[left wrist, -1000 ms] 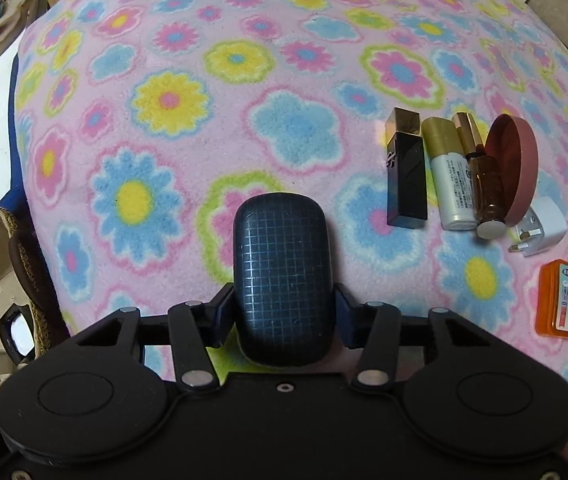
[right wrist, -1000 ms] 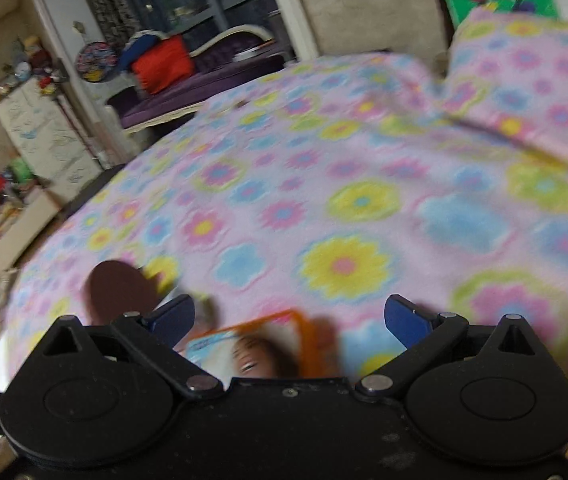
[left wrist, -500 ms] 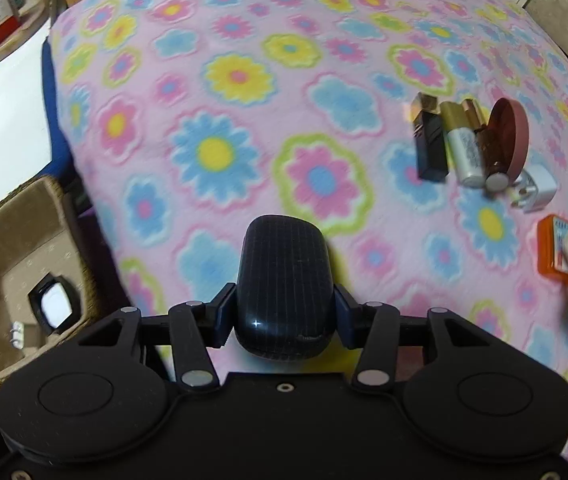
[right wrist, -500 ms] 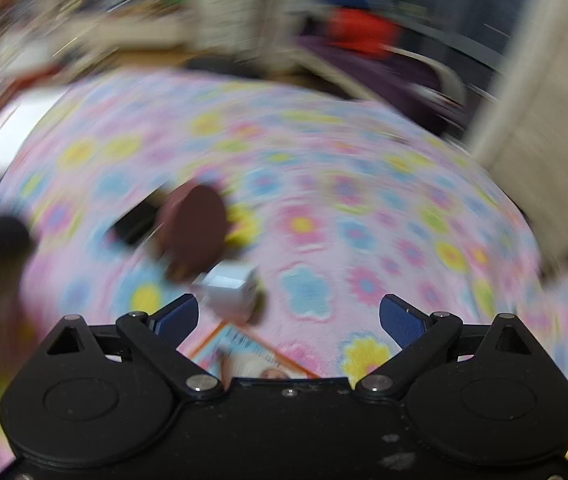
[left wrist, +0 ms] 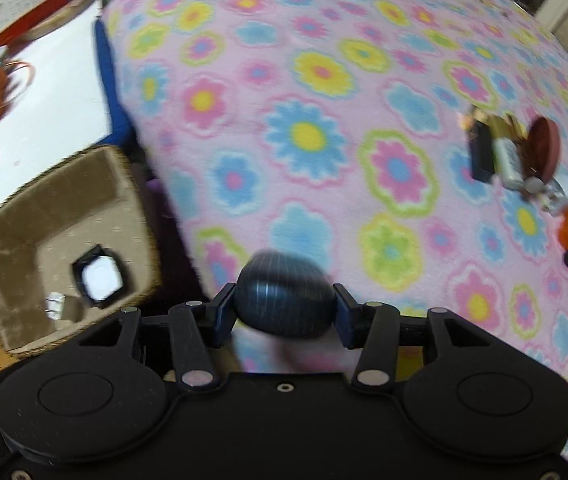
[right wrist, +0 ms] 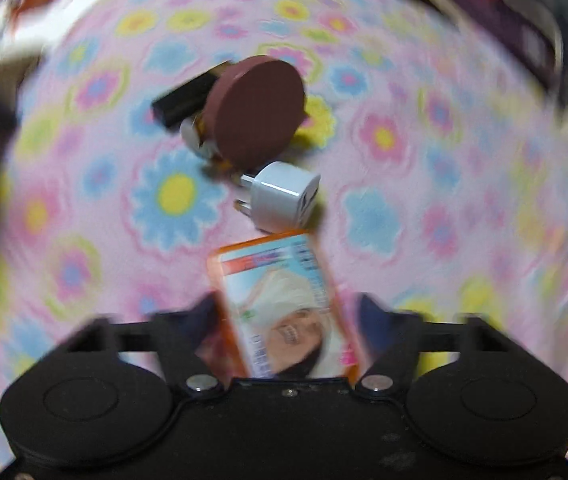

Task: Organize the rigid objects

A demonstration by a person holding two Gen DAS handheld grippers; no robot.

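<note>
The dark oval case (left wrist: 284, 300), smooth, rounded and ruled with a faint grid, sits clamped between the left gripper (left wrist: 284, 312) fingers above the flowered fleece blanket (left wrist: 324, 80), its long axis pointing away from the camera, just beside the fuzzy tan square basket (left wrist: 8, 248). The flat orange box (right wrist: 284, 312), glossy with a printed picture, lies lengthwise between the right gripper (right wrist: 290, 320) fingers, which have just been closing around it; blur hides whether the pads press on it. Beyond it lie a blocky white plug adapter (right wrist: 284, 196), a round brown compact (right wrist: 256, 112) tilted on edge, and a long black tube (right wrist: 184, 100)
</note>
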